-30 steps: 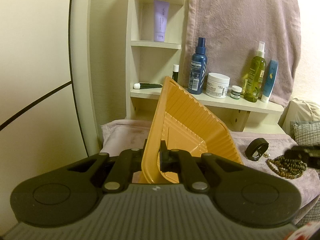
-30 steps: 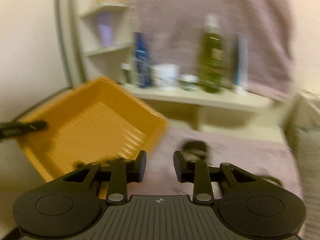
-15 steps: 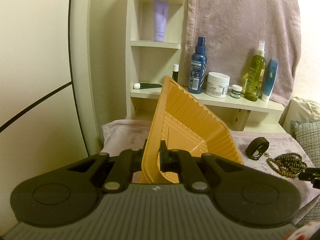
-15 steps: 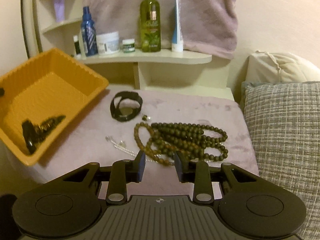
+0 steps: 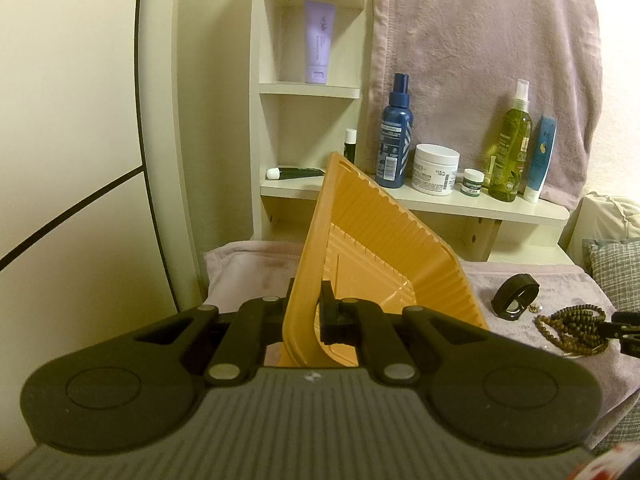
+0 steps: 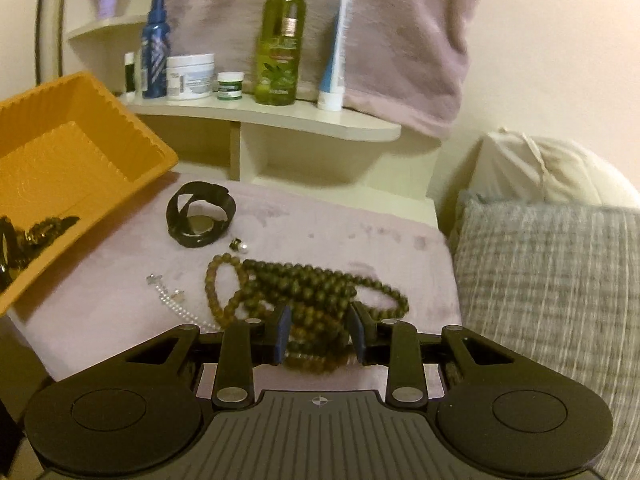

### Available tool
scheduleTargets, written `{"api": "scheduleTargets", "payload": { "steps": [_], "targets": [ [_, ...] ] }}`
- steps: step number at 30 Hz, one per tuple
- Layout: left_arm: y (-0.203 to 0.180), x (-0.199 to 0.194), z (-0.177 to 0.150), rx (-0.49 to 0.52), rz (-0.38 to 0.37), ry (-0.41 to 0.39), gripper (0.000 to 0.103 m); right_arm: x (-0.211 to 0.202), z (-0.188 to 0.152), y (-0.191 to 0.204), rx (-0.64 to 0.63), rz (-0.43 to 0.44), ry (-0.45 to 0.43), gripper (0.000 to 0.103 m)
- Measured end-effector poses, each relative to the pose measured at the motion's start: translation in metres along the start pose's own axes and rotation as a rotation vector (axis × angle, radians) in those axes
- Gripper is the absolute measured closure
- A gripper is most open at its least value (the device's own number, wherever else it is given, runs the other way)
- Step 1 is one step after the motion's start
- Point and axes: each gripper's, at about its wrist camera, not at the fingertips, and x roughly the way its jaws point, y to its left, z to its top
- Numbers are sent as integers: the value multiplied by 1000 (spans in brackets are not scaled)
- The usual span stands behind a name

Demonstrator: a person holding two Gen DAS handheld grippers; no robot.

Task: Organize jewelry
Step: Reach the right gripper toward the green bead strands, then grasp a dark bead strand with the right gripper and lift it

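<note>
Orange plastic filled the middle of the left wrist view: one ribbed tray [image 5: 372, 248], tilted steeply, its near rim clamped between the pressed-together jaws of the left gripper [image 5: 306, 314]. One black watch [image 5: 515, 297] and one heap of brown beads [image 5: 572, 330] lay on the mauve cover [image 5: 248, 268] to the right of the tray, well apart from this gripper. The tips of the right gripper [image 5: 624, 330] showed at the right edge, at the beads. On the shelf [image 5: 472, 204] behind stood two spray bottles, two jars and one blue tube. Against the frames from a second before, tray and grip were unchanged; the right gripper's tips then lay higher at the right edge, above the beads.

From the right wrist view, the right gripper [image 6: 320, 332] stood low over the cover, jaws spread, with a bunch of the bead strands [image 6: 308, 292] lying between the blue pads [image 6: 283, 330]; whether the pads touched them could not be told. Counted on the cover: one bead heap, one watch [image 6: 201, 220], one small earring [image 6: 239, 245] just beside the watch, one thin pearl strand [image 6: 172, 300] left of the beads. The tray [image 6: 60, 160] sat at left with dark items in its low corner. Half a second earlier the beads lay ahead of the fingertips; a second earlier this view faced the tray.
</note>
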Motion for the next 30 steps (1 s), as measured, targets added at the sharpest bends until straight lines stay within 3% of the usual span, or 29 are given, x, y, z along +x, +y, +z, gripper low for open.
{"api": "scheduleTargets", "payload": {
  "steps": [8, 17, 18, 19, 21, 30],
  "targets": [
    [0, 1, 0, 1, -2, 1, 97, 18, 3, 15, -355, -14, 54, 71],
    [0, 1, 2, 2, -2, 1, 96, 31, -6, 30, -670, 3, 64, 71],
    [0, 2, 2, 2, -3, 0, 96, 32, -8, 32, -704, 3, 63, 73],
    [0, 2, 2, 3, -3, 0, 96, 33, -8, 34, -730, 8, 65, 84],
    [0, 1, 3, 4, -4, 0, 96, 33, -9, 38, -761, 20, 76, 95],
    [0, 1, 3, 8, -4, -3, 96, 2, 8, 31, -718, -52, -79, 96]
  ]
}}
